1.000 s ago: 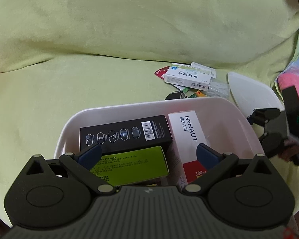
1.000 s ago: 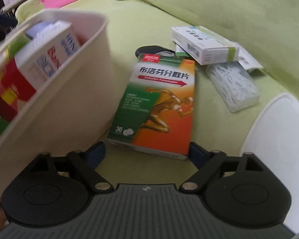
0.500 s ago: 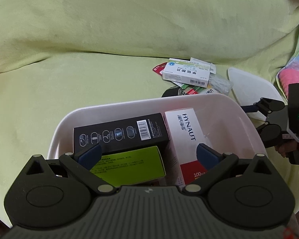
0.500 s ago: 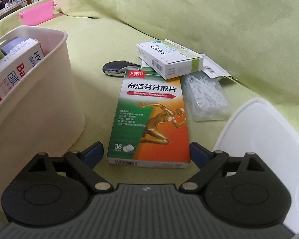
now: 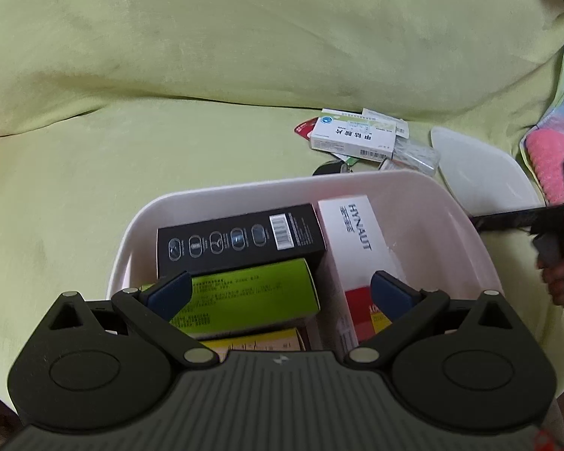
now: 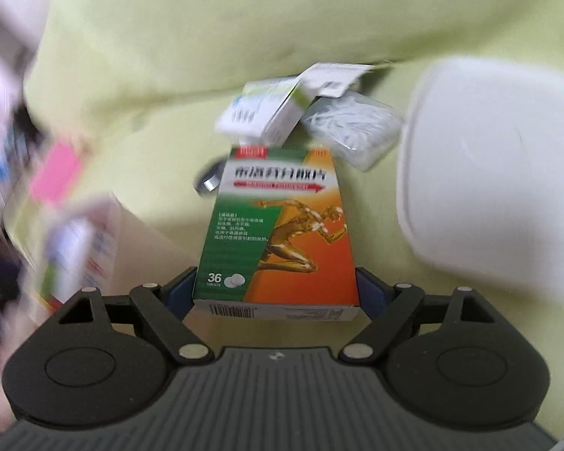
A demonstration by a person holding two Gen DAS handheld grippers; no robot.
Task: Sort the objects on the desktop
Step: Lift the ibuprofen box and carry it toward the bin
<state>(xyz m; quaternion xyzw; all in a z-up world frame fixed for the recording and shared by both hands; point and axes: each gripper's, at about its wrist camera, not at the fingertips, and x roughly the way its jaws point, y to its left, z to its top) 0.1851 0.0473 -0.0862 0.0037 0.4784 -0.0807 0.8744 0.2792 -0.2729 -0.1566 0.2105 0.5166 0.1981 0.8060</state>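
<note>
Right gripper (image 6: 276, 289) pinching near end of green-orange pill box (image 6: 282, 233), box sticking out above yellow cloth (image 6: 169, 56). Left gripper (image 5: 278, 293) hanging over white bin (image 5: 451, 210), jaws spread wide, holding nothing.

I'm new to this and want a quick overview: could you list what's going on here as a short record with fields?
surface: green cloth
bin: holds black box, green box, white HYNAUT box
left tongs: open, above the bin
right tongs: fingers at both sides of the orange box; grip looks closed
loose pile: white box, clear case
lid: flat, right of the pile
</note>
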